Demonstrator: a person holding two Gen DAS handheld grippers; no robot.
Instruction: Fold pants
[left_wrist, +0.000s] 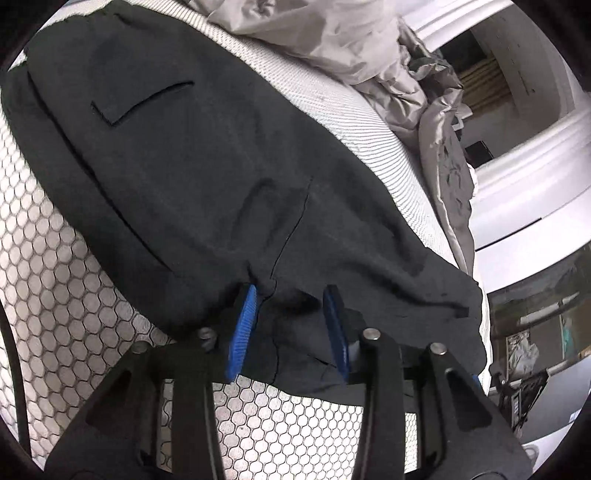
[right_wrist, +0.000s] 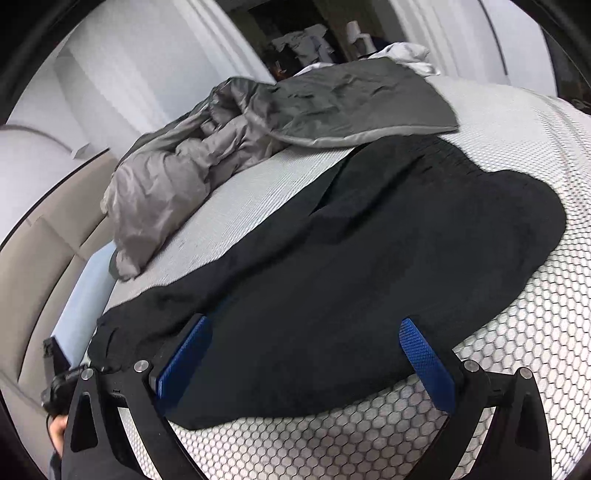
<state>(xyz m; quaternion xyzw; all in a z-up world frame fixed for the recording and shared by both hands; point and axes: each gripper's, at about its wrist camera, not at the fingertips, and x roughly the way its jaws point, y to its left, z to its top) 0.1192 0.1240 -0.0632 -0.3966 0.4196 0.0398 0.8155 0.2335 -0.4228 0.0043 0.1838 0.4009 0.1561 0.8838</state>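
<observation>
Black pants (left_wrist: 207, 177) lie spread on a mattress with a white ribbed and honeycomb cover (left_wrist: 66, 295); a back pocket slit shows near the top left. My left gripper (left_wrist: 291, 295) has its blue pads (left_wrist: 243, 325) partly closed around a bunched fold of the pants' near edge, with cloth between the jaws. In the right wrist view the pants (right_wrist: 369, 258) run from the near left to the far right. My right gripper (right_wrist: 303, 325) is wide open, its blue pads (right_wrist: 424, 358) resting over the near edge of the pants, holding nothing.
A crumpled grey duvet (right_wrist: 229, 147) lies at the far side of the mattress (right_wrist: 517, 350), also seen in the left wrist view (left_wrist: 369, 55). White clothing (right_wrist: 402, 51) sits beyond it. White walls and furniture surround the bed; the floor (right_wrist: 33, 258) lies at left.
</observation>
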